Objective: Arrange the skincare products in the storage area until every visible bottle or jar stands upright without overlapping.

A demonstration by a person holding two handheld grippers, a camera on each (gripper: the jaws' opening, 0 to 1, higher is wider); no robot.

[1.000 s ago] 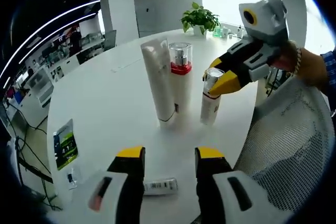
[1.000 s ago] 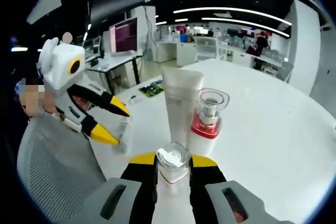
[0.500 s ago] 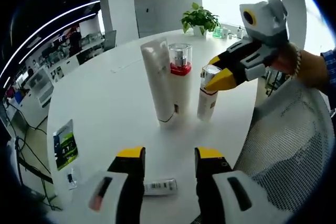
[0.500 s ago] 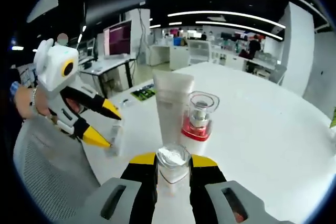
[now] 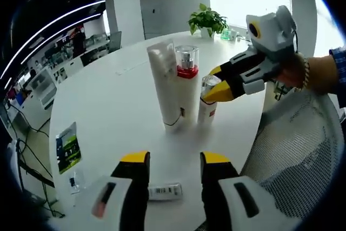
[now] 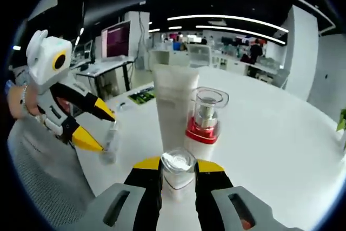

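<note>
Three skincare items stand in a tight group on the round white table. A tall white tube is upright, and a bottle with a red collar and clear cap stands just behind it. My right gripper is shut on the clear cap of a small white bottle, held upright right beside them. In the right gripper view the cap sits between my jaws, with the tube and red-collared bottle behind. My left gripper is open over a small barcoded item lying flat.
A printed card lies near the table's left edge. A potted plant stands at the far side. A grey mesh chair is to the right. My left gripper shows open beside a small clear item.
My right gripper has carried the small white bottle leftward, from a gap away to right beside the tube and red-collared bottle. The left gripper has stayed put.
</note>
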